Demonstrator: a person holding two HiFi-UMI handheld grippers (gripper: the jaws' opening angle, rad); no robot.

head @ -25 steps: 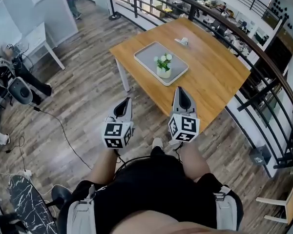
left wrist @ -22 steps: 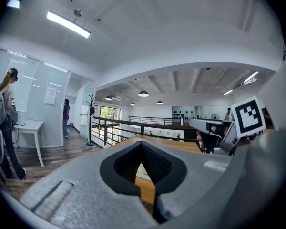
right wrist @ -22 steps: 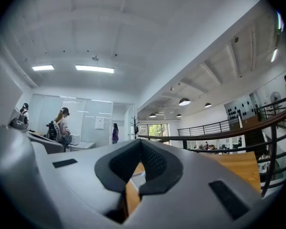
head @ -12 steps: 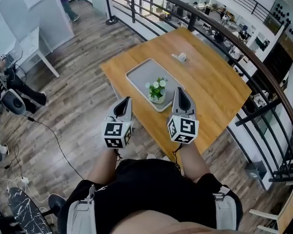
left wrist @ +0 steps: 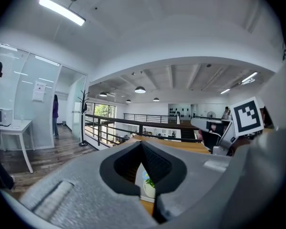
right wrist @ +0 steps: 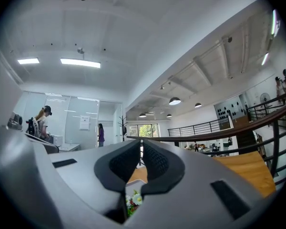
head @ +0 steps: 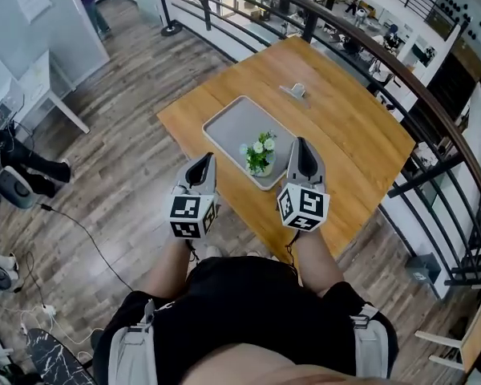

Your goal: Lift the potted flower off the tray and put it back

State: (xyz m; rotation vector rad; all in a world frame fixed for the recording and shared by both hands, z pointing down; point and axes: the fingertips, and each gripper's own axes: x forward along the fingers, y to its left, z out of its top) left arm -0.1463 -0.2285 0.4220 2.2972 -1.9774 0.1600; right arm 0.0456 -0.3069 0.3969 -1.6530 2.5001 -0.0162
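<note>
Closer now to the potted flower (head: 259, 157) on its tray (head: 232, 123), left gripper (head: 202, 160) and right gripper (head: 303, 144) approach, jaws pressed together and empty; grasping likely requires spreading them first.

Potted flower (head: 259, 157): small white pot, white blooms w/ green leaves, upright at tray's near end. Tray (head: 239, 124): grey, rect., rounded corners, flat on wood table (head: 349, 139), by its edge.

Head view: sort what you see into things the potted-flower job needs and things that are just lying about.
Belongs to the job: potted flower, tray, the table under it, left gripper, right gripper.

Just lying about: small white item further along the table, white desk across the floor.
</note>
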